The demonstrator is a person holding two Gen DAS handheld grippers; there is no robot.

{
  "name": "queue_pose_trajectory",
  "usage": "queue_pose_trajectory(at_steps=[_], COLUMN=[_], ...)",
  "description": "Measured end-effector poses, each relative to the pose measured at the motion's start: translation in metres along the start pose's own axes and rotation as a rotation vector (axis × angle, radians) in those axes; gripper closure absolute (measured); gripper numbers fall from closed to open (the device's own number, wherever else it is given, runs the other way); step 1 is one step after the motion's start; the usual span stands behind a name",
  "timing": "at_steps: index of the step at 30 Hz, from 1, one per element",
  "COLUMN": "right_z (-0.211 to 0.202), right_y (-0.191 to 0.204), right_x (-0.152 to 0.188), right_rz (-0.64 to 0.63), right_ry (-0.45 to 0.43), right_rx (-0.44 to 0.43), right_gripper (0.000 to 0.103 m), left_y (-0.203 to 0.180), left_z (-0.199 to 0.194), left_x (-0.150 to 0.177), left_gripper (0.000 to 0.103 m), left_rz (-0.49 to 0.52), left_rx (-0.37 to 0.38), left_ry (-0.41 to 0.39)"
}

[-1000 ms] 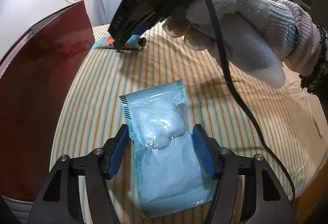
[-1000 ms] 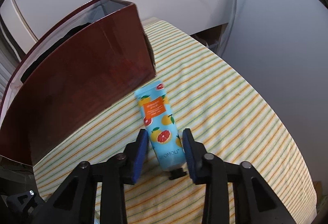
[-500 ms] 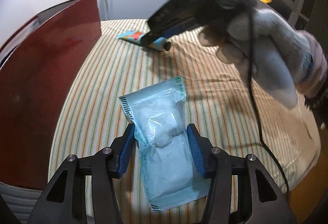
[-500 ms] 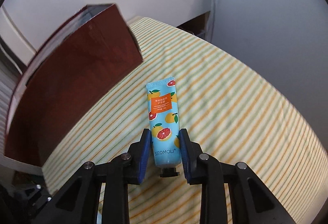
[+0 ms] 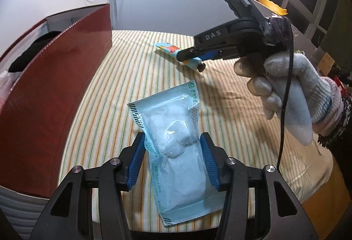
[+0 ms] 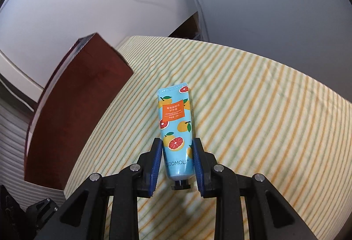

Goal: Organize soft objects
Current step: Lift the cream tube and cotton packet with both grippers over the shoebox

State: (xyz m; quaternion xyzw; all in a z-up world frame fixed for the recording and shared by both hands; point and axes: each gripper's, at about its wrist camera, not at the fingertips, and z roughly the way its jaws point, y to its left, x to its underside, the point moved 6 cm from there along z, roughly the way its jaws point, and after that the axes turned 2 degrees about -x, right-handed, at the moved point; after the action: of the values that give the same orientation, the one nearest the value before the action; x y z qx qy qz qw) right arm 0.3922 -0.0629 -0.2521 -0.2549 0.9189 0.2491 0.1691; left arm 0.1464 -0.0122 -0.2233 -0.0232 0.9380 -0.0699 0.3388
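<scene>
A light blue plastic pouch of white gauze (image 5: 173, 141) is held between the blue pads of my left gripper (image 5: 172, 145), which is shut on it just above the striped cloth (image 5: 132, 77). My right gripper (image 6: 177, 152) is shut on a blue hand cream tube with orange fruit print (image 6: 176, 130), lifted off the cloth, cap toward the camera. In the left wrist view the right gripper (image 5: 193, 59) and the tube (image 5: 173, 52) show at the far side, held by a gloved hand (image 5: 292, 95).
A dark red open box (image 5: 55, 77) stands at the left on the cloth, with a black item (image 5: 33, 51) inside. It also shows in the right wrist view (image 6: 74, 103). White wall and cables lie behind. The table edge is close at the front.
Both grippers have closed on their objects and lifted. The right gripper has risen with the tube; the left has closed on the pouch and raised it.
</scene>
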Motion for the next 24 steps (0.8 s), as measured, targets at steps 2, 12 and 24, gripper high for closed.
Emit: queue_pose_trajectory(at_steps=[2,12,24], right_z=[-0.010,-0.070,-0.101], right_y=[-0.007,-0.002,0.067], right_x=[0.003,-0.002,-0.051], right_rz=[0.036,0.059,-0.034], right_ry=[-0.012,-0.112,-0.166], right_rx=[-0.021,-0.059,-0.110], right_gripper=[0.078,0.078,0.078], left_y=[-0.001,0.004,0.067], left_z=[-0.007,-0.048,-0.110], left_x=[-0.001,-0.015,-0.050], left_gripper=[0.054,0.054,0.054], left_rz=[0.004,0.012,0.012], left_rx=[0.005,0.015,-0.095], left_ry=[-0.010,-0.085,-0.198])
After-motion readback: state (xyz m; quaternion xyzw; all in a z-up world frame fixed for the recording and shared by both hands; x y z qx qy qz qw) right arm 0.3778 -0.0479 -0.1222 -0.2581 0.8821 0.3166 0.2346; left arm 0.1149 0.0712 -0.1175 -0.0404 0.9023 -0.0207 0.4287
